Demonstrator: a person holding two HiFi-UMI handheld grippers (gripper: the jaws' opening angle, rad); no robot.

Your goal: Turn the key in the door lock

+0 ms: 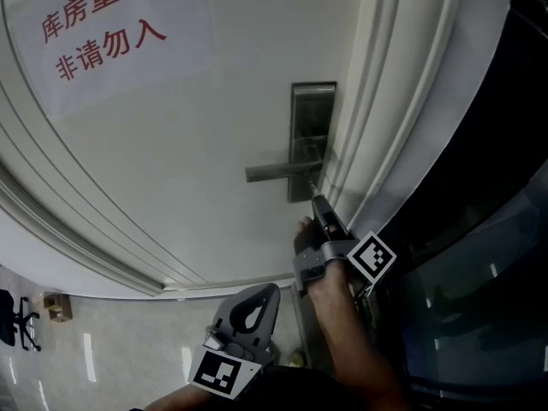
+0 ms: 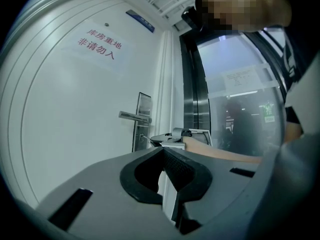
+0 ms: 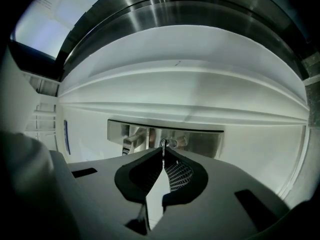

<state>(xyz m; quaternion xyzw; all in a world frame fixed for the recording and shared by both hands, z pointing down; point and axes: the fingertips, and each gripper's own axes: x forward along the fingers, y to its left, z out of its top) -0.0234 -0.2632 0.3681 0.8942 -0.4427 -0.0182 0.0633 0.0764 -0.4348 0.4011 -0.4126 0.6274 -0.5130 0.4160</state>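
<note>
A steel lock plate [image 1: 312,110] with a lever handle [image 1: 278,171] sits on the white door [image 1: 171,161]. A small key [image 3: 163,145] sticks out of the keyhole below the handle. My right gripper [image 1: 318,202] is at the lock, shut on the key, with its tips nearly against the plate [image 3: 200,141]. The left gripper view shows the handle [image 2: 132,116], the key [image 2: 144,138] and my right gripper [image 2: 156,140] from the side. My left gripper [image 1: 272,289] hangs lower, away from the door, shut [image 2: 163,151] with nothing in it.
A paper sign [image 1: 103,24] with red characters is on the door's upper left. The white door frame [image 1: 402,101] and a dark glass panel [image 1: 497,255] lie to the right. An office chair [image 1: 19,319] and a small box [image 1: 56,306] stand on the floor.
</note>
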